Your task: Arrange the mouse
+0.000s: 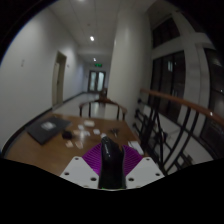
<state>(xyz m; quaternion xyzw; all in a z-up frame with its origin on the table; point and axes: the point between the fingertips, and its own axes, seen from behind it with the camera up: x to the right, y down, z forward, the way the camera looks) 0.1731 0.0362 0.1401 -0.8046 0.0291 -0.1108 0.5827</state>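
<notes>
Corridor point(95, 60) with pale walls, ceiling lights and a green sign at its far end stretched well beyond the jaws. Dark windows point(170, 75) and a railing point(185, 110) ran along one side of it. Wooden table point(60, 135) lay ahead of and below the jaws, with a chair point(105, 103) at its far edge. Dark flat item point(47, 128), possibly a closed laptop or folder, rested on the table ahead of the jaws and to one side. Small white objects point(82, 130) lay near it, too small to identify. Jaws point(110, 165) were set narrowly, their purple pads point(96, 157) close against a black mouse point(110, 160) that sat between them; both fingers appeared to press on its sides, and the mouse seemed raised above the table.
</notes>
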